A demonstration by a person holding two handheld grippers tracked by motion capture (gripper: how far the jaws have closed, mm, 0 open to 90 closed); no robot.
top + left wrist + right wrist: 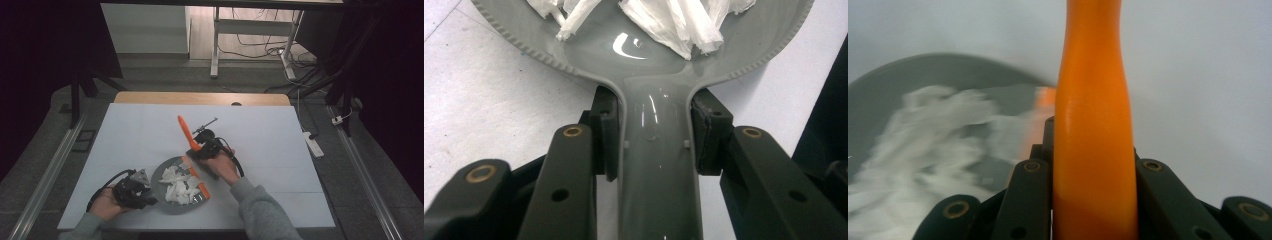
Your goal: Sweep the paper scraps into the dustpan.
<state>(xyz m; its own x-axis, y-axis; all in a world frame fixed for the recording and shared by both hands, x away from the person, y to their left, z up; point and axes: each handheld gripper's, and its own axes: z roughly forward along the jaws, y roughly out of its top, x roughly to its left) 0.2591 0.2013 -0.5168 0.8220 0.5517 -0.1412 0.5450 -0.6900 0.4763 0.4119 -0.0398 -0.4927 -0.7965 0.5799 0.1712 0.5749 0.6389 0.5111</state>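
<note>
Under both tongs lies a white surface (150, 135) with a wooden far edge; beyond it stand a grey floor, desk legs (215, 45) and loose cables, and the room's sides are dark. Between the left tongs (142, 190) and right tongs (197, 150) sits a grey pan (161, 176) heaped with white shreds (177, 187). Those left tongs, low and level in a hand (107, 202) at the near edge, are clenched on the pan handle (656, 150), pads pressing both its sides. Just beyond the pan's rim, the right tongs grasp an orange spatula (192, 155) by its handle, its blade slanting down across the shreds; the right hand (222, 167) is cocked back, sleeve (260, 212) trailing to the near edge.
</note>
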